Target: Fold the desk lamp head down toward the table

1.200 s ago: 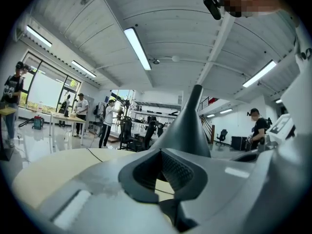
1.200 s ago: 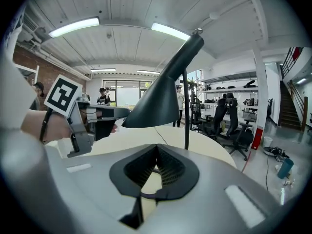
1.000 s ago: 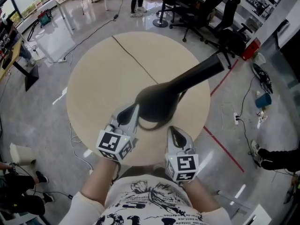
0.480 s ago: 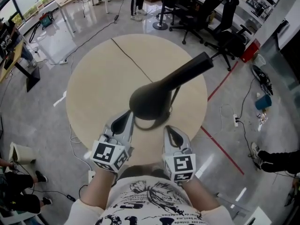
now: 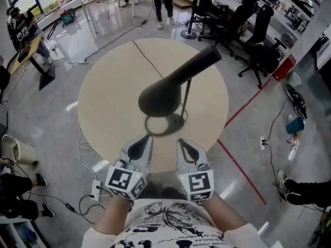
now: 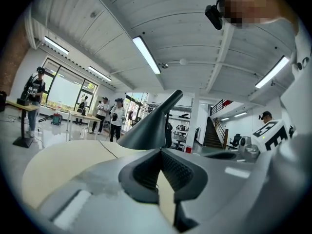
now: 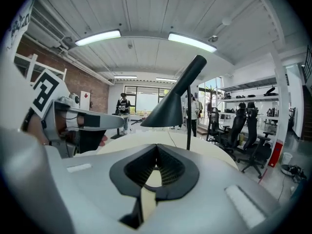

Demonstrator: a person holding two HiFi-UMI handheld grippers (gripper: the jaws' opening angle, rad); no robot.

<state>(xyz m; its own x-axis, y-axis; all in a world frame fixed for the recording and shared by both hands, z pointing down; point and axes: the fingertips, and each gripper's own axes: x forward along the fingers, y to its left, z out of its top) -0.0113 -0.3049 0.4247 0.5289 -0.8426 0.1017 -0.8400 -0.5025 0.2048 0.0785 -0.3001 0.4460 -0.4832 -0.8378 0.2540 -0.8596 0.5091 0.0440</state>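
Observation:
A black desk lamp stands on the round beige table (image 5: 103,97). Its cone head (image 5: 160,93) tilts down to the left above its ring base (image 5: 164,125), on a thin stem (image 5: 184,98). My left gripper (image 5: 143,144) and right gripper (image 5: 184,148) hover side by side at the table's near edge, both shut and empty, short of the base. In the left gripper view the shut jaws (image 6: 160,165) point at the lamp head (image 6: 146,129). From the right gripper (image 7: 156,168), the head (image 7: 168,110) and stem (image 7: 188,126) rise ahead, clear of the jaws.
A dark seam (image 5: 150,63) crosses the table's far half. Black office chairs (image 5: 243,22) stand beyond the table at the back right. Cables and a power strip (image 5: 95,189) lie on the floor at the left. People stand at desks far back.
Both grippers have drawn back toward the near table edge. The left gripper, which was at the lamp head's rim, is now apart from it. The ring base now shows below the head.

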